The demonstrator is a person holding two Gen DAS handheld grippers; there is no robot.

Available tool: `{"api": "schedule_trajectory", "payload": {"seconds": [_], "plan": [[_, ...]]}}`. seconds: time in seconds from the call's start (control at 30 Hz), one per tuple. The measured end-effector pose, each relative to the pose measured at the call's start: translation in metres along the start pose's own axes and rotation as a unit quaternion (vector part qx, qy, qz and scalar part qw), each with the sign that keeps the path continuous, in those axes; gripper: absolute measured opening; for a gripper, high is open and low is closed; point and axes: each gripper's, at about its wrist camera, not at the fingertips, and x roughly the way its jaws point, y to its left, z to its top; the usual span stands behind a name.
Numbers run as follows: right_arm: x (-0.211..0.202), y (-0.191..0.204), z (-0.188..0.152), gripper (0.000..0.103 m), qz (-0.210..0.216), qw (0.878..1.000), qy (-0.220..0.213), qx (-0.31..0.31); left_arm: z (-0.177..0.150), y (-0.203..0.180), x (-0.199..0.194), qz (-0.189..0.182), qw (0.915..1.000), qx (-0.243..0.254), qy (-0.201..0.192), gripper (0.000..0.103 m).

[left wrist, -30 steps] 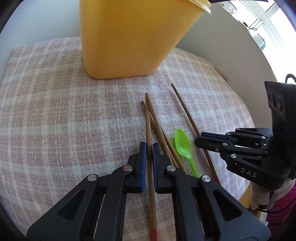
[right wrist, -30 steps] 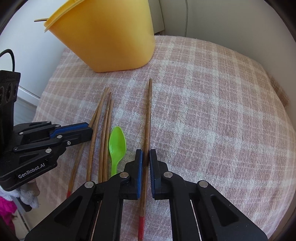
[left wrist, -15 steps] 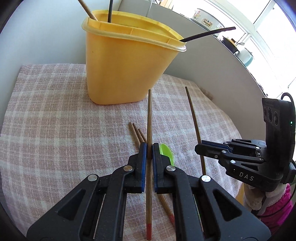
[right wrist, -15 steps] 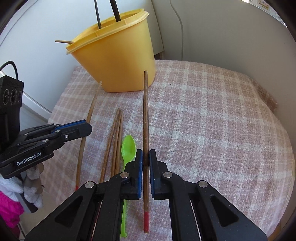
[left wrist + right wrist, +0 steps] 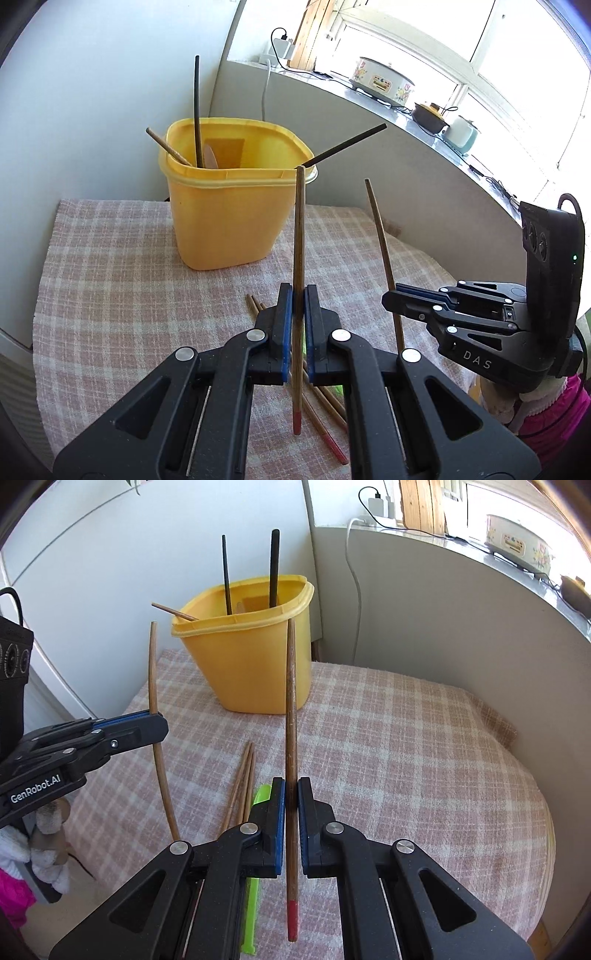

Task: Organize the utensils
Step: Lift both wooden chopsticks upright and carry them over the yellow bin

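Observation:
My left gripper (image 5: pixel 298 295) is shut on a wooden chopstick (image 5: pixel 300 221) with a red end, held clear of the checked cloth (image 5: pixel 110 295). My right gripper (image 5: pixel 291 790) is shut on a second red-ended chopstick (image 5: pixel 290 701), also lifted. Each gripper shows in the other's view: the right gripper (image 5: pixel 388 299) with its chopstick (image 5: pixel 380 240), the left gripper (image 5: pixel 162 727) with its chopstick (image 5: pixel 152 664). Ahead stands the yellow bin (image 5: pixel 221 214) (image 5: pixel 255 664), holding black chopsticks and a wooden one. Loose chopsticks (image 5: pixel 243 775) and a green spoon (image 5: pixel 260 797) lie on the cloth below.
A curved grey panel (image 5: pixel 443 627) walls the table's right and far side; a white wall (image 5: pixel 92 92) is at the left. Cookers sit on the sill (image 5: pixel 384 81) behind. A gloved hand with a pink sleeve (image 5: pixel 546 406) holds the right gripper.
Both grippers rose and tipped upward, each lifting its chopstick off the cloth. The bin's rim and contents came into view; the loose chopsticks and spoon stayed on the cloth.

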Motion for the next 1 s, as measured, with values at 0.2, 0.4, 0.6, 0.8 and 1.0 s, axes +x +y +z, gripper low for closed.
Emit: {"api": "schedule_trajectory", "payload": {"seconds": [0.2,0.4,0.6,0.8,1.0], "plan": [[-0.015,0.022,0.009,0.005,-0.02,0.999,-0.038,-0.022,0.006,-0.005,-0.014,-0.002,0.9997,0.001,-0.023,0.004],[-0.017,0.034,0.022,0.005,-0.017,0.998,-0.056,-0.026,0.013,-0.009,-0.027,-0.004,0.9989,0.01,-0.046,0.004],[-0.018,0.04,0.033,0.005,-0.002,0.996,-0.08,-0.025,0.027,-0.009,-0.041,-0.009,0.9973,0.011,-0.072,0.004],[-0.029,0.044,0.051,0.005,0.015,0.994,-0.109,-0.019,0.047,-0.007,-0.055,-0.016,0.9949,0.008,-0.099,0.004],[-0.032,0.046,0.074,0.005,0.025,0.991,-0.132,-0.013,0.069,-0.002,-0.064,-0.017,0.992,0.005,-0.125,0.004]]}}
